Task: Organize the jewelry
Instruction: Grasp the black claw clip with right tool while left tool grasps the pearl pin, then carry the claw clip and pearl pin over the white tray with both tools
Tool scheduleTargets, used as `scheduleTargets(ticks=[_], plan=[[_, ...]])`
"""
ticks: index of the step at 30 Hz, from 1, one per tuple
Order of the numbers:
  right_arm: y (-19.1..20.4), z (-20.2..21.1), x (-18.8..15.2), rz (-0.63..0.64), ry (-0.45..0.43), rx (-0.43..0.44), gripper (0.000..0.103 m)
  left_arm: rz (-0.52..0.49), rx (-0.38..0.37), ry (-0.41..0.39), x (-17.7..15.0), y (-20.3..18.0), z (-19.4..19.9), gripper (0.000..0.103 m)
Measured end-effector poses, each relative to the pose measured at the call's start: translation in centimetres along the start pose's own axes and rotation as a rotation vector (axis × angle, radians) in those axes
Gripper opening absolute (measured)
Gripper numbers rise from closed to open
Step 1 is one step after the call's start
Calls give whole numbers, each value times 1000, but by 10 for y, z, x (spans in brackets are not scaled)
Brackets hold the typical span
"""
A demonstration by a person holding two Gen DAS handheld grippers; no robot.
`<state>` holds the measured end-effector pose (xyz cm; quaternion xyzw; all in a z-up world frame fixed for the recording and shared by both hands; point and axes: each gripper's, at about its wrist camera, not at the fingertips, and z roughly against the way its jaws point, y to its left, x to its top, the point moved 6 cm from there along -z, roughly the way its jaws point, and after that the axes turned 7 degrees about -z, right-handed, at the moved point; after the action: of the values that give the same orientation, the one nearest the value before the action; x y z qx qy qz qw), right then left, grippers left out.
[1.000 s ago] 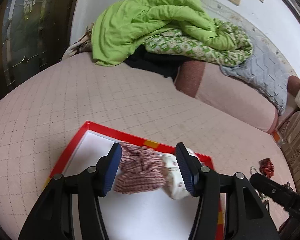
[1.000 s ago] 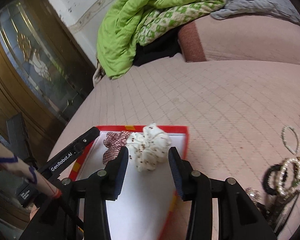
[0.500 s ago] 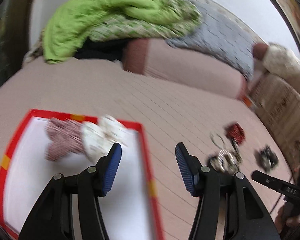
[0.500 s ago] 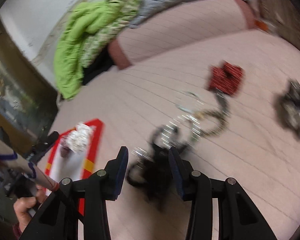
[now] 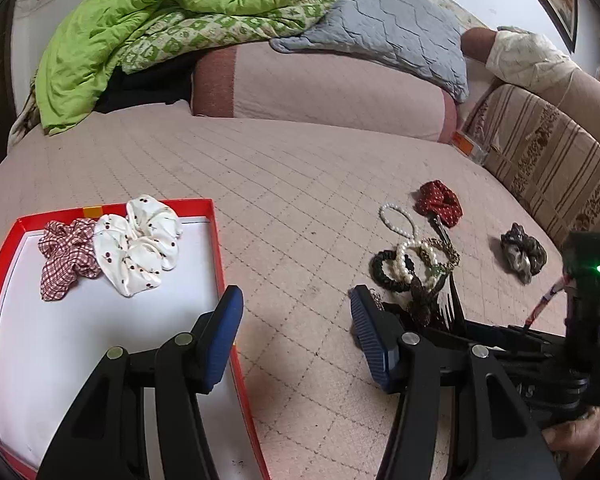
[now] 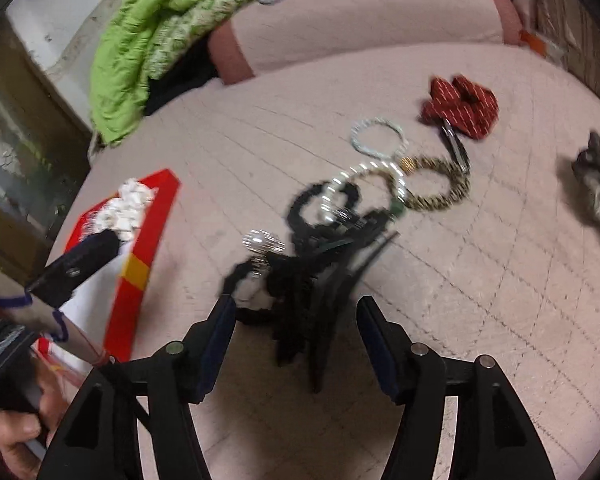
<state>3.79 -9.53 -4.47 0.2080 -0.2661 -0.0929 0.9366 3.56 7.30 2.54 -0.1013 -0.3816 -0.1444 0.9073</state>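
A red-rimmed white tray [image 5: 216, 236] lies on the pink bed and holds a plaid scrunchie [image 5: 66, 256] and a white dotted scrunchie [image 5: 140, 252]. A pile of jewelry [image 5: 414, 268] with pearl bracelets, black bands and a dark comb lies to the right; it also shows in the right wrist view [image 6: 340, 216]. A red scrunchie [image 5: 440, 202] and a grey scrunchie [image 5: 524, 254] lie beyond. My left gripper [image 5: 296, 332] is open and empty between tray and pile. My right gripper [image 6: 296, 340] is open and empty just in front of the black pieces [image 6: 296, 280].
A green quilt [image 5: 160, 12], a grey pillow [image 5: 388, 28] and a pink bolster [image 5: 320, 92] lie at the head of the bed. A striped sofa back [image 5: 552, 160] borders the right side. The tray's red rim [image 6: 152, 240] shows left in the right wrist view.
Both grippers have swung right, away from the tray and its scrunchies, toward the jewelry pile. The right gripper is now close over the black pieces. Both stay open.
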Motion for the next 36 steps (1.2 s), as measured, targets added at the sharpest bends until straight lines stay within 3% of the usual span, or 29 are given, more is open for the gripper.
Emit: scheduleTargets(ticks=[3, 4, 10, 14, 22, 27, 30, 33, 36], plan=[[-13, -2, 1, -66, 11, 28, 30, -7, -18, 17, -2, -4, -4, 55], [-19, 0, 2, -92, 6, 26, 27, -10, -26, 25, -2, -6, -6, 55], [-44, 21, 6, -145, -81, -59, 26, -46, -95, 83, -10, -26, -20, 55], [-44, 21, 5, -151, -85, -45, 26, -29, -137, 142, -7, -36, -40, 55], [-52, 15, 6, -197, -54, 0, 27, 30, -159, 278, -4, -48, -97, 32], [-55, 17, 4, -222, -43, 36, 27, -59, -72, 293, -3, -57, -107, 30], [-54, 18, 5, -229, -44, 53, 27, -86, -34, 266, -6, -57, -106, 20], [-51, 20, 6, -228, -48, 67, 27, -83, -42, 242, -5, -57, -100, 13], [-51, 24, 7, -234, -56, 77, 27, -64, -58, 221, -5, -56, -95, 13]])
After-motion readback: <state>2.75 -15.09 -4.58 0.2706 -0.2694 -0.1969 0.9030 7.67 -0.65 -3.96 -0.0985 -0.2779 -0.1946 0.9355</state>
